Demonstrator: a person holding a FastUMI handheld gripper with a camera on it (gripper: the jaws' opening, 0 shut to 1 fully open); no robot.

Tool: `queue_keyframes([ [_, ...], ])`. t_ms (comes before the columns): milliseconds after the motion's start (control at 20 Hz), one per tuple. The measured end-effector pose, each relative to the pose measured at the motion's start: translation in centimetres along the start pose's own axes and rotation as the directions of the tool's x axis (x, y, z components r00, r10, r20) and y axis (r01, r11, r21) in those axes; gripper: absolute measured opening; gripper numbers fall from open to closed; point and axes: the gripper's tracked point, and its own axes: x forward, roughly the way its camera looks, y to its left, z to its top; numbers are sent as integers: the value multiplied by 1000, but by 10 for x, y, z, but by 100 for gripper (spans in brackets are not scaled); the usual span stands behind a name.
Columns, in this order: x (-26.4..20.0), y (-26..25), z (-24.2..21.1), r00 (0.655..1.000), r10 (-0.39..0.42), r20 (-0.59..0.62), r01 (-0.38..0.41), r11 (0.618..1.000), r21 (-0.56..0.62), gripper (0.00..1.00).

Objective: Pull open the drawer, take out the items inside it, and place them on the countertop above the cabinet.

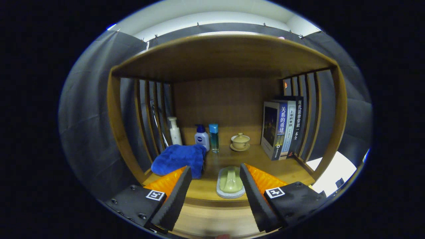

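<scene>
Wooden shelf bay, slatted sides, dark cloth behind the slats; countertop [292,167] runs across in front of the gripper [215,189]. Drawer can't be made out from this angle; a pale wood band sits below the countertop edge between the fingers, can't tell what it is.

On the countertop:
- brush [230,182], pale green handle on a grey base, at the front edge, between the fingers, nearer the right one. Right finger overlaps its right edge, contact unclear.
- blue cloth [179,158], bunched, just beyond the left finger, its lower edge hidden by the finger.
- white pump bottle [174,131] at back left by the slats.
- blue-capped white bottle [202,136] and teal bottle [214,137] side by side, behind the cloth's right end.
- lidded cup [240,141] on a saucer, mid back.
- books [282,127], upright, against the right slats.

Gripper level, pointing straight into the bay. Fingers spread wide, gripping nothing.
</scene>
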Motion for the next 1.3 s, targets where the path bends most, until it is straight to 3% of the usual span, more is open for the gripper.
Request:
queue_keyframes([
  [400,-80,31,-13,993,47,105,-47,999,-9,94],
  [600,-106,33,-33,989,31,142,-31,1000,-1,94],
  [1300,-131,8,-133,989,-55,136,61,997,-42,95],
])
